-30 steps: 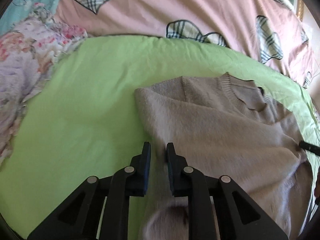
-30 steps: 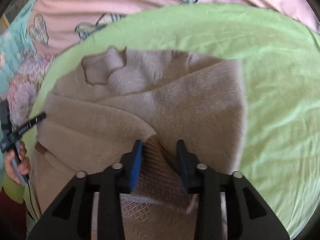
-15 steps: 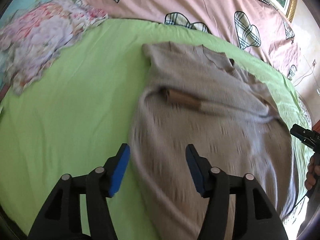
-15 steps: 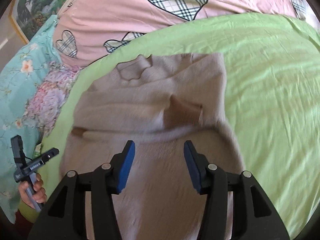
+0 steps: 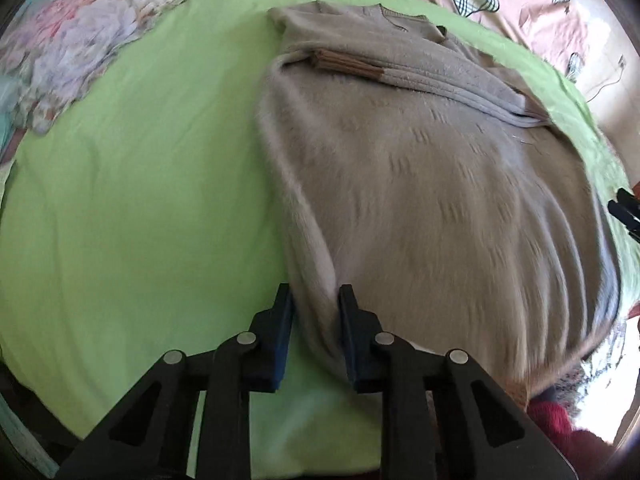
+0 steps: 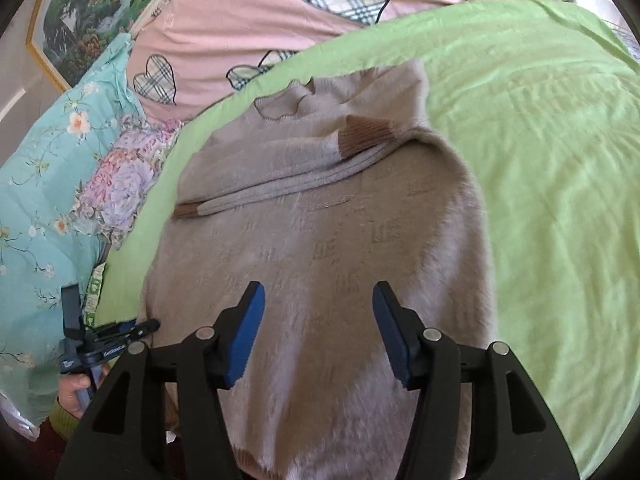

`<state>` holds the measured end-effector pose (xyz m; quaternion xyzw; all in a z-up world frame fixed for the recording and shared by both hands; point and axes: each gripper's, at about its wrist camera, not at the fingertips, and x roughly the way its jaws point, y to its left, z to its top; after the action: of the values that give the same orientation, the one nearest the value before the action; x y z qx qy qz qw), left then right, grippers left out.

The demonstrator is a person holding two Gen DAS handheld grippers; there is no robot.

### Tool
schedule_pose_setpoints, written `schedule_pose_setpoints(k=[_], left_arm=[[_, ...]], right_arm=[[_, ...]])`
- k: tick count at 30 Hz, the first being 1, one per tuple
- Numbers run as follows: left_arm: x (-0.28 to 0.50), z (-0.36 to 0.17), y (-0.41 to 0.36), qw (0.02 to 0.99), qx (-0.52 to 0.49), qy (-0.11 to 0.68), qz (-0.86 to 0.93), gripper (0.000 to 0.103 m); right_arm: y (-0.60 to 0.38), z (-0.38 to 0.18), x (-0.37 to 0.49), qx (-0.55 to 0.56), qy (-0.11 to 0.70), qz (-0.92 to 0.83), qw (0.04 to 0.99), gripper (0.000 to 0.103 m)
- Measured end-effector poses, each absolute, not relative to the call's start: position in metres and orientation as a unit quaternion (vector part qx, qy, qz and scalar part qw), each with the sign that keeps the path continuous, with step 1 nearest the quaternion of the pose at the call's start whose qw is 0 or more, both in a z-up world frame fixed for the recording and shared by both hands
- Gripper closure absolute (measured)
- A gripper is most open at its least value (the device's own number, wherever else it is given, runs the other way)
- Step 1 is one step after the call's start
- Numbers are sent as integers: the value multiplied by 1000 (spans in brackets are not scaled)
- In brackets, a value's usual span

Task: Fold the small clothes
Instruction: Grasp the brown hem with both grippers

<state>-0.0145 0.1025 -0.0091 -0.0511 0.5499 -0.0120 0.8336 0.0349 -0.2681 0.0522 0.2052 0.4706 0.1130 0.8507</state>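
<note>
Left gripper (image 5: 315, 302) jaws, apart earlier, now pinch the sweater's (image 5: 440, 184) edge.

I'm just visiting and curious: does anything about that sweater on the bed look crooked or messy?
Nothing looks damaged. The sweater lies flat on the green sheet, both sleeves folded across the chest on a slant. Its neckline is wavy.

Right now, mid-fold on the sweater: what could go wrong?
1. The left gripper pinches only the sweater side edge; its jaws have just been closing, and a thin bite on fuzzy knit may slip.
2. The right gripper hangs open over the hem, so a lift could be lopsided.
3. The folded sleeves lie loose and could slide off.
</note>
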Motion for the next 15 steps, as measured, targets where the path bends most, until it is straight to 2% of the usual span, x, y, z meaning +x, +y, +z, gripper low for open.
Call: schedule_pose_setpoints(k=[2, 4, 5, 8, 11, 15], left_arm=[[-31, -6, 115, 834, -82, 544, -32, 77], [-47, -7, 126, 828, -131, 542, -51, 56], [-53, -9, 128, 822, -149, 546, -56, 42], [-58, -16, 124, 809, -179, 555, -71, 40], [-57, -17, 109, 813, -150, 558, -71, 36], [-60, -20, 96, 818, -111, 559, -78, 39]], right_arm=[[-277, 54, 23, 209, 468, 103, 853, 42], [-285, 55, 14, 212, 468, 95, 853, 42], [-288, 54, 11, 212, 470, 92, 852, 42], [-296, 53, 2, 211, 477, 87, 849, 42], [-302, 52, -7, 211, 482, 89, 846, 42], [-311, 53, -28, 206, 492, 103, 840, 42]])
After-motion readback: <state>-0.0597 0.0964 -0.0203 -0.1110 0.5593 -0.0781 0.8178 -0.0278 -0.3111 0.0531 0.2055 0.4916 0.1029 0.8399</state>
